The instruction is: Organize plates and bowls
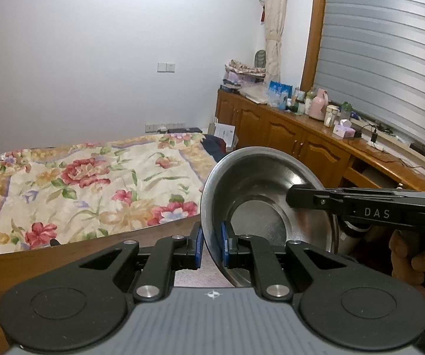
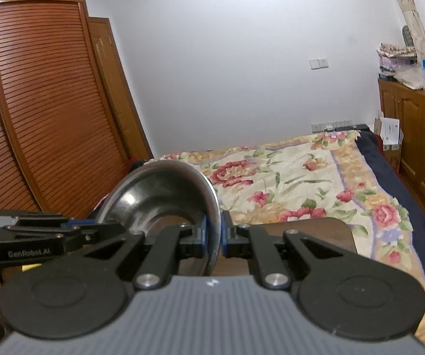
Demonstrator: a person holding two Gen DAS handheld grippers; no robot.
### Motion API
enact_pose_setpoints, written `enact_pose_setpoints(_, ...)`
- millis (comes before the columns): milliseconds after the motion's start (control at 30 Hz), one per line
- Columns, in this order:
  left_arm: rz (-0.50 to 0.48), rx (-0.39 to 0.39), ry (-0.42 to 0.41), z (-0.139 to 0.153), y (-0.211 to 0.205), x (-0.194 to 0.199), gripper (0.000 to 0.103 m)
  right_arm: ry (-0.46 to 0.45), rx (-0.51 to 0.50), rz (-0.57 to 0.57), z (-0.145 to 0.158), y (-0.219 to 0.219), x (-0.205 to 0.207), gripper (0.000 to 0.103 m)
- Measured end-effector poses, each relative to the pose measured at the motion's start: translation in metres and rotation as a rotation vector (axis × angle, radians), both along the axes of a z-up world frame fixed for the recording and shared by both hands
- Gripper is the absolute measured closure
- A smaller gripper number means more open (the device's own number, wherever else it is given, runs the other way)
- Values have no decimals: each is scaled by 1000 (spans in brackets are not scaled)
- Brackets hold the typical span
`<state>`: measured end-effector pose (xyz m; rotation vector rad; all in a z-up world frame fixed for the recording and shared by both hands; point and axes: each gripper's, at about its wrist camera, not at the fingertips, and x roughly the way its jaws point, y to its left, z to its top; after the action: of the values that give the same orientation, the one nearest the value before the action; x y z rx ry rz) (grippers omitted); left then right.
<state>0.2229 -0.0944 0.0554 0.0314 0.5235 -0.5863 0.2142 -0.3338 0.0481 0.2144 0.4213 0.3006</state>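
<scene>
We see a steel bowl (image 1: 259,189) held up in the air, tilted on edge, with both grippers clamped on its rim from opposite sides. In the left wrist view the left gripper (image 1: 212,244) pinches the near-left part of the rim between its blue pads (image 1: 198,244), one pad outside the wall and one inside, while the right gripper (image 1: 293,196) reaches in from the right edge of the picture and its black fingers close over the bowl's right rim. Below that gripper we can make out part of a hand (image 1: 410,257) on its handle. In the right wrist view the same bowl (image 2: 159,192) sits left of centre, its open side turned toward the left, and the right gripper (image 2: 214,238) nips the rim's right edge between its pads. The left gripper (image 2: 106,227) comes in from the left there, gripping the opposite side of the rim. Under the bowl we see a brown wooden table (image 2: 324,230), and beyond it a bed with a floral bedspread (image 1: 94,186). A wooden sideboard (image 1: 295,136) crowded with bottles and boxes runs along the right wall, and a louvred wardrobe (image 2: 43,103) stands at far left.
</scene>
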Motion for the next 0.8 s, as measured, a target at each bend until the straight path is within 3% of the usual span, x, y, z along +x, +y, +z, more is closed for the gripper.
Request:
enact_pose_setpoints(500,-5,-9,-42,22,21,-47,89,-49,-45,27,22,12,-40,92)
enact_pose_setpoints(800,-15,2,-4,5,27,-71,88,-14,-43,42,7,14,-60,92)
